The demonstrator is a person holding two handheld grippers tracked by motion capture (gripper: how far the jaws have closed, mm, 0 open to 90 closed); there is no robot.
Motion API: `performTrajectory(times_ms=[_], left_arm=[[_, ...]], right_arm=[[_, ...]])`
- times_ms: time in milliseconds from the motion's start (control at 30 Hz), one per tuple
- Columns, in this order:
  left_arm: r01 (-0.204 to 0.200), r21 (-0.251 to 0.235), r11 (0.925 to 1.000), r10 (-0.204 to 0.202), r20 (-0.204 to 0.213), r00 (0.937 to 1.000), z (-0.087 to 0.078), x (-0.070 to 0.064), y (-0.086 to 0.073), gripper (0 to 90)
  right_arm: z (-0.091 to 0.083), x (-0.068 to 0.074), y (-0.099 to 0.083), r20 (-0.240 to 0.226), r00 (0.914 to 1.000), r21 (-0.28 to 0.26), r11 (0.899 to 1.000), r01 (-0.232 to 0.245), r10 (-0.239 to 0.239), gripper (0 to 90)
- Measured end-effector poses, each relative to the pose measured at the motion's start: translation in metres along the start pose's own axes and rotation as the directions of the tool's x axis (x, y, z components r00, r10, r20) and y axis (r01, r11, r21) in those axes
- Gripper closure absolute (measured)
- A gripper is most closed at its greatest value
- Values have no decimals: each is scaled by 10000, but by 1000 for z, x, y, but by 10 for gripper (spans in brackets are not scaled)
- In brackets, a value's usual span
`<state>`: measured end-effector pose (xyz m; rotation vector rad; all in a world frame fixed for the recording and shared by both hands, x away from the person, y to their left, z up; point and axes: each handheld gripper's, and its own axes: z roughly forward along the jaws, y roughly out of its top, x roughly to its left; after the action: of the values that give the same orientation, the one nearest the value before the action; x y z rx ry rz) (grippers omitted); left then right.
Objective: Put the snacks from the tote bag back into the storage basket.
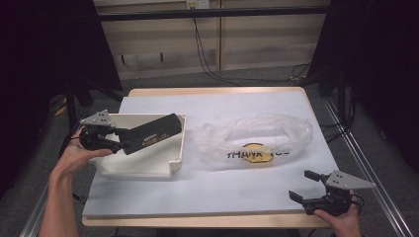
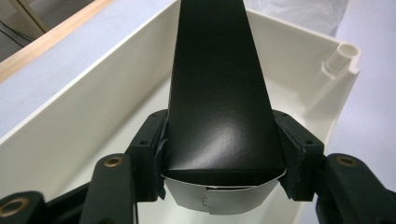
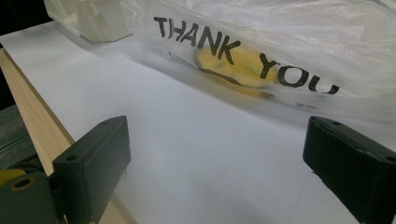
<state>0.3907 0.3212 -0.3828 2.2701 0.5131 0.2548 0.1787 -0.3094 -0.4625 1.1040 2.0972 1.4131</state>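
I'm pinching the long black cardboard box (image 1: pixel 150 133) with my left gripper (image 1: pixel 120 139), hovering it over the cream plastic tray (image 1: pixel 141 168). My right gripper (image 1: pixel 305 186) is sitting spread wide, the crumpled clear plastic bag (image 1: pixel 257 136) just ahead.

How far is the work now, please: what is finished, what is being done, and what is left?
Done: the left tool has clamped the long black box at one end. In hand: the box is held over the white tray. Left, probably: carrying it to the "THANK YOU" plastic bag, which lies flat on the table. The right tool waits open near the table's front edge, holding nothing.
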Motion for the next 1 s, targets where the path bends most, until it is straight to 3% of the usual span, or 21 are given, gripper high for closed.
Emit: performTrajectory(times_ms=[233, 300, 500, 667, 767, 1000], left_arm=[[-127, 451, 9989, 106, 467, 9989, 14, 10, -7, 436], [-143, 334, 9993, 129, 414, 9991, 19, 12, -9, 436], [-419, 782, 9961, 372, 607, 9975, 26, 15, -9, 436], [-507, 767, 9958, 463, 585, 9972, 30, 18, -11, 436], [-622, 1121, 9917, 546, 701, 9960, 34, 20, -10, 435], [-633, 1418, 9879, 535, 714, 9960, 38, 23, -8, 434]], right_arm=[[0, 0, 0, -19, 10000, 46, 10000, -16, 16, 70], [1, 0, 0, -13, 10000, 38, 10000, -63, 63, 70], [2, 0, 0, -19, 10000, 97, 10000, 3, -3, 70], [3, 0, 0, -48, 10000, 98, 10000, 13, -12, 70], [3, 1, 0, -62, 10000, 102, 9999, 8, -7, 69], [4, 0, 0, -117, 9999, 116, 9999, 10, -8, 69]])
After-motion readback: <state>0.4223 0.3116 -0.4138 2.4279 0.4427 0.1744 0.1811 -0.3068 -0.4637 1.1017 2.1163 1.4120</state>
